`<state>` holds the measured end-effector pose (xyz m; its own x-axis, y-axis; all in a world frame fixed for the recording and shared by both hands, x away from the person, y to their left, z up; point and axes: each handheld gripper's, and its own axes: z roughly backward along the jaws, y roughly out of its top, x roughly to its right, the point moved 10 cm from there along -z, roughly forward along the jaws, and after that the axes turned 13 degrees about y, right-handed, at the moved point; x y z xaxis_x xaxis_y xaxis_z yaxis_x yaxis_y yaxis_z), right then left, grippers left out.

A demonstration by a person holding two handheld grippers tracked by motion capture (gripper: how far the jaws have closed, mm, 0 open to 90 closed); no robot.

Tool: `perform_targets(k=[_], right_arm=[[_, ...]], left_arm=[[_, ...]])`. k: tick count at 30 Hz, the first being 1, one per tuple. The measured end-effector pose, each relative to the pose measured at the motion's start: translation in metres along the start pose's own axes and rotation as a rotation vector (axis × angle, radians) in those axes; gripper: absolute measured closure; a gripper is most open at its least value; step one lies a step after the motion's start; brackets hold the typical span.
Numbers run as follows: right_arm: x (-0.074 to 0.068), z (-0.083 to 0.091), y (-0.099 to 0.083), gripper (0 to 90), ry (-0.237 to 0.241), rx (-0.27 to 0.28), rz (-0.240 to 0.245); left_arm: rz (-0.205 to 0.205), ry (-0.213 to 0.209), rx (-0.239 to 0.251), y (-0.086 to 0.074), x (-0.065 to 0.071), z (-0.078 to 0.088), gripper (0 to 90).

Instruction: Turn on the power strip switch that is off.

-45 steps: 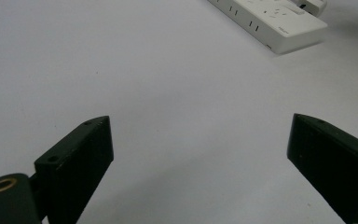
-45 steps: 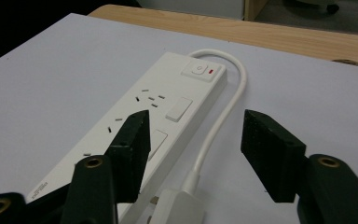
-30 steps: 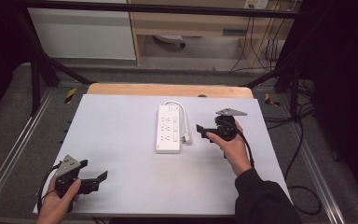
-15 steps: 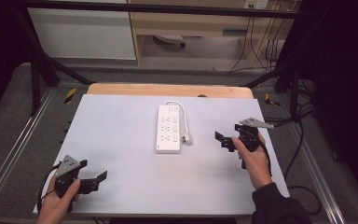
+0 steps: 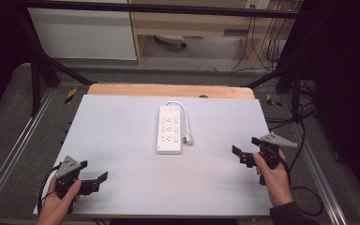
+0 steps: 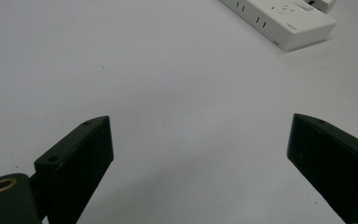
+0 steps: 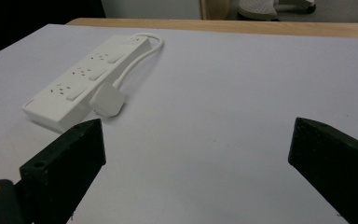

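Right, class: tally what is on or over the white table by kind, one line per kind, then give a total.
Power strip, white, with its cord and plug lying beside it: 1
Tongs, black, both open, left tongs and right tongs: 2
Hands holding them: 2
Total: 5

The power strip (image 5: 169, 129) is laid lengthwise on the table (image 5: 122, 122), toward the far middle. Its cord (image 5: 183, 115) is looped from the far end down along the right side, and the plug (image 5: 188, 139) is set just beside the strip's near right corner. The strip is found well ahead of the left gripper's fingers (image 5: 102, 177) and to their right, and ahead and left of the right gripper's fingers (image 5: 238, 151). Bare tabletop is seen between each pair of fingers.
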<state>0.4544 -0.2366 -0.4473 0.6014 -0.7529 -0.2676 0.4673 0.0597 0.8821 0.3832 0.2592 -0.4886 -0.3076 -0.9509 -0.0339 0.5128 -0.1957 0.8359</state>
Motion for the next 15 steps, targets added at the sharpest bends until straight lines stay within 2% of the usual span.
perform_targets(k=[10,15], right_arm=[[0.002,0.020,-0.017,5.0,0.006,0.021,-0.023],[0.002,0.027,-0.022,5.0,0.001,0.029,-0.018]], left_arm=[[-0.002,0.000,-0.001,0.000,0.000,0.000,6.9],[-0.001,-0.001,-0.001,0.000,0.000,0.000,7.0]])
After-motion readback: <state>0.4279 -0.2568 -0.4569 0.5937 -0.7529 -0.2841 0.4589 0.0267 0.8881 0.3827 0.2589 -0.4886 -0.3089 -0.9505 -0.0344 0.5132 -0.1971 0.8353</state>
